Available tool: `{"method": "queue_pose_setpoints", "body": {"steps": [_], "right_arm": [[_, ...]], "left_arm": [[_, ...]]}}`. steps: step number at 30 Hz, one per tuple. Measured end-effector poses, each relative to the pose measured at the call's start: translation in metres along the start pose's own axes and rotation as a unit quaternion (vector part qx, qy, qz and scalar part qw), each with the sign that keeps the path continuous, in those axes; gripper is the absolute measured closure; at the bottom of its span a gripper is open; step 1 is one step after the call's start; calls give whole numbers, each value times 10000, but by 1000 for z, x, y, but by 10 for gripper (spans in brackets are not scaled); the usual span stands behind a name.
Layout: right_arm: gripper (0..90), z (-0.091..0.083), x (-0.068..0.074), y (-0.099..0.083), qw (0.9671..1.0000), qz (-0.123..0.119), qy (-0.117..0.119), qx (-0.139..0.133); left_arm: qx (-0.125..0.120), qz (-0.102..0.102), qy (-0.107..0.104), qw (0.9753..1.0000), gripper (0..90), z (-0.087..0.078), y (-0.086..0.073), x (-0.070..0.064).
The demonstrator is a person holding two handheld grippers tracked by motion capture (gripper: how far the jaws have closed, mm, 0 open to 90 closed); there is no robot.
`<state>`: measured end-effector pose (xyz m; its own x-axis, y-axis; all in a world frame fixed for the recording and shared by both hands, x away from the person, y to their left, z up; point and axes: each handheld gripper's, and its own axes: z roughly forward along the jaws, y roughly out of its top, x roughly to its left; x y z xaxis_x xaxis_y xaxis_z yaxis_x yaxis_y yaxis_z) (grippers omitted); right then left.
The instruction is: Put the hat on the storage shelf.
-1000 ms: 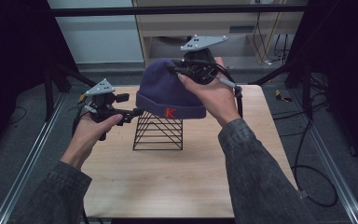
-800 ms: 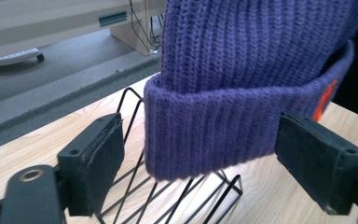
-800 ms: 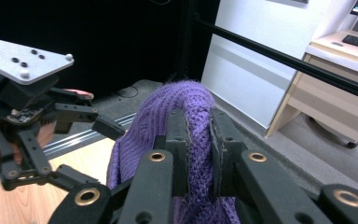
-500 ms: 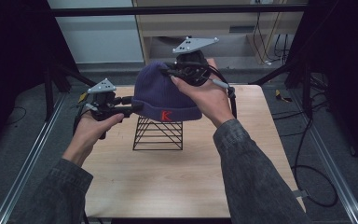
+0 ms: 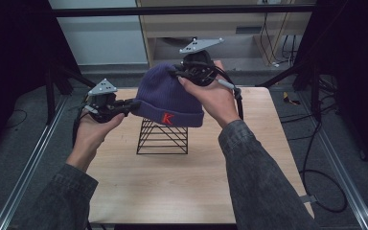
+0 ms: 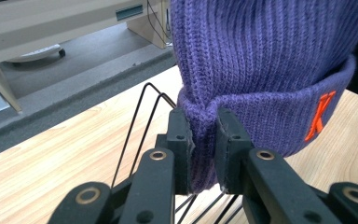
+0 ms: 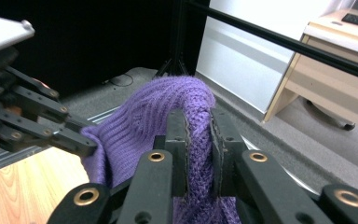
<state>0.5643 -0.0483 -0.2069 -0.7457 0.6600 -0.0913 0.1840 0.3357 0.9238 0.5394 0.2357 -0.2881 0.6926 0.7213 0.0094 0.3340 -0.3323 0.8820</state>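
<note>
The left claw pinches the folded cuff of a purple knit hat above a black wire rack on the wooden counter.

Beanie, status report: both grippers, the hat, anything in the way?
Left gripper shut on beanie cuff; right gripper shut on its crown. Beanie held aloft above the wire stand. Nothing in the way on the table.

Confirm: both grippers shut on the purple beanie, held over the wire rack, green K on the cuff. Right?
Not quite: the K is red-orange, not green, as the left gripper view shows. The rest holds: the left gripper pinches the cuff of the purple beanie, the right gripper pinches its crown, and the beanie is held over the wire rack.
</note>
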Motion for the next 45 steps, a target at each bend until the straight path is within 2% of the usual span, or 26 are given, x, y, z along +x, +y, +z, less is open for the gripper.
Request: {"method": "queue_pose_setpoints", "body": {"steps": [3, 10, 13, 19, 21, 22, 24, 30, 35, 45], "right_arm": [[796, 6, -3, -3, 10000, 32, -19, 63], [795, 21, -4, -9, 9999, 40, -9, 160], [794, 27, -4, -12, 9998, 30, 14, 209], [793, 38, -5, -16, 9995, -35, 3, 315], [793, 42, -5, -17, 9994, -35, 22, 348], [792, 44, -5, -17, 9993, -68, 20, 361], [792, 45, -3, -18, 9993, -76, 59, 360], [788, 46, 4, -20, 9990, -134, 201, 367], [787, 47, 8, -21, 9988, -167, 252, 393], [785, 45, 16, -21, 9977, -286, 369, 493]], "left_arm": [[42, 10, 44, 10000, 778, -1, -1, 2], [60, -123, 209, 9997, 785, 2, -10, 11], [83, -78, 302, 9995, 786, 4, -16, 12], [79, -130, 412, 9990, 787, 10, -24, 12], [93, -127, 426, 9990, 788, 12, -25, 12], [132, -28, 486, 9987, 788, 14, -27, 11], [98, -14, 529, 9986, 789, 13, -31, 10], [53, -153, 456, 9988, 791, 9, -43, 12], [93, -39, 464, 9989, 790, 8, -46, 7], [132, -96, 427, 9990, 791, 10, -56, 8]]}}
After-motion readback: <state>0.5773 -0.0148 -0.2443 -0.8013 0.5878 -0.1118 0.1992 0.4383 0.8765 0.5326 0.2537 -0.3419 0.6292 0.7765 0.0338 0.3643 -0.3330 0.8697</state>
